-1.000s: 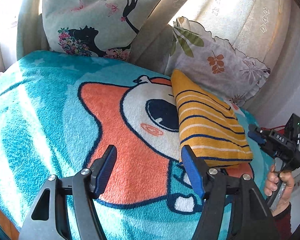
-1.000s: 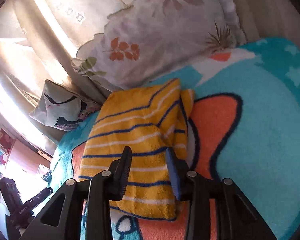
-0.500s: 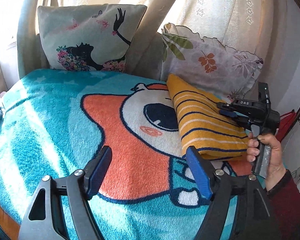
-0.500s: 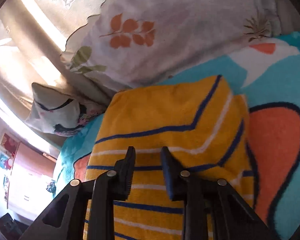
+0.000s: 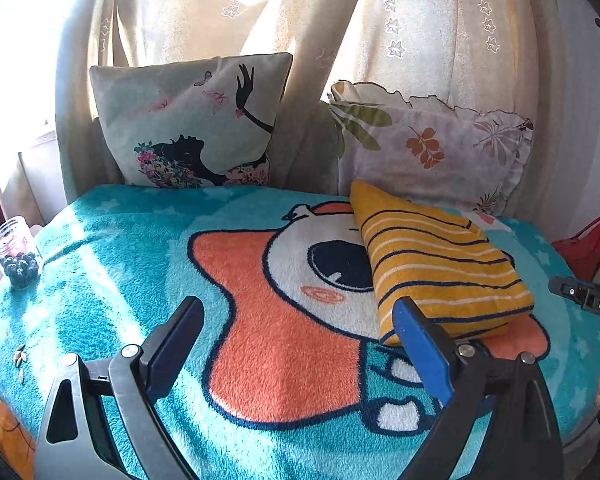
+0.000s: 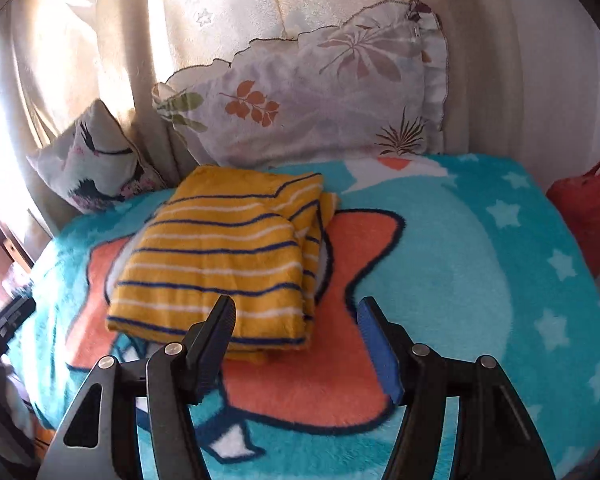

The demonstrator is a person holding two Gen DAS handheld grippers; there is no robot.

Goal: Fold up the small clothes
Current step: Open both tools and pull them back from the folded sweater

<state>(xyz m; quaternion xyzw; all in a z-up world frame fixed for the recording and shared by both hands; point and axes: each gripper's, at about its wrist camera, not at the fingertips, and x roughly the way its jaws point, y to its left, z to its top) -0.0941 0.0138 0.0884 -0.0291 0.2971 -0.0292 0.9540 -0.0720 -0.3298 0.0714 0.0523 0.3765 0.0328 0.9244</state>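
Note:
A yellow garment with navy and white stripes (image 5: 440, 268) lies folded into a compact rectangle on the teal cartoon blanket (image 5: 120, 280), at its right rear by the pillows. It also shows in the right wrist view (image 6: 228, 264). My left gripper (image 5: 296, 340) is open and empty, above the blanket's front, left of the garment. My right gripper (image 6: 296, 328) is open and empty, just in front of the garment's near edge. Part of the right gripper shows in the left wrist view (image 5: 588, 300).
Two pillows lean on the curtain at the back: a silhouette-print one (image 5: 192, 124) and a leaf-print one (image 5: 432, 148). A glass jar (image 5: 14, 252) of dark berries stands at the blanket's left edge. A red bag (image 6: 588, 216) sits at the right.
My right gripper opened wide and drew back from over the garment to its near edge. My left gripper pulled back and rose, staying open.

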